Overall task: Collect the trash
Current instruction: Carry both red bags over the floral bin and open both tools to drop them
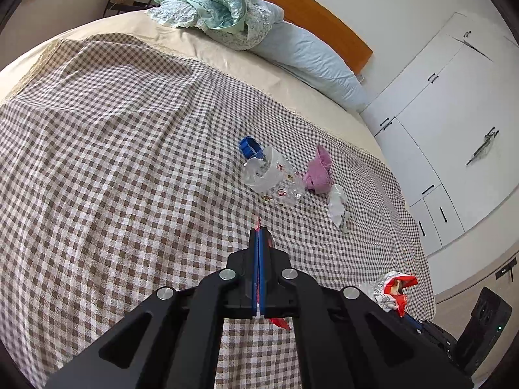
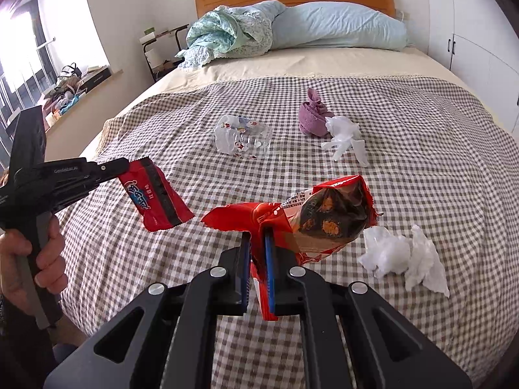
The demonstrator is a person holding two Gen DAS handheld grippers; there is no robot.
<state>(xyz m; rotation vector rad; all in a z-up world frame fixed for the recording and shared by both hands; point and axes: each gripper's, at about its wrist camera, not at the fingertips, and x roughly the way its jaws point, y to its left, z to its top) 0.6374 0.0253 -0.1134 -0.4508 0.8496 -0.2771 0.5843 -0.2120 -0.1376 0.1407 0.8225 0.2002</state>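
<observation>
**Right wrist view: two wrappers lifted, four pieces left on the bed**

Nearest, the right gripper [image 2: 258, 243] pinches a glossy red snack bag [image 2: 324, 217], crinkled and torn open. At 9 o'clock the left gripper [image 2: 125, 164] clamps a flat red wrapper [image 2: 154, 197]. On the checked bedspread [image 2: 421, 194], soft crumpled tissue [image 2: 402, 256] lies at 3 o'clock. Farther, toward 12, wait a crushed clear bottle [image 2: 243, 136], a purple cloth bundle [image 2: 313, 120] and a white plastic scrap [image 2: 345, 139]. No bin shows.
</observation>
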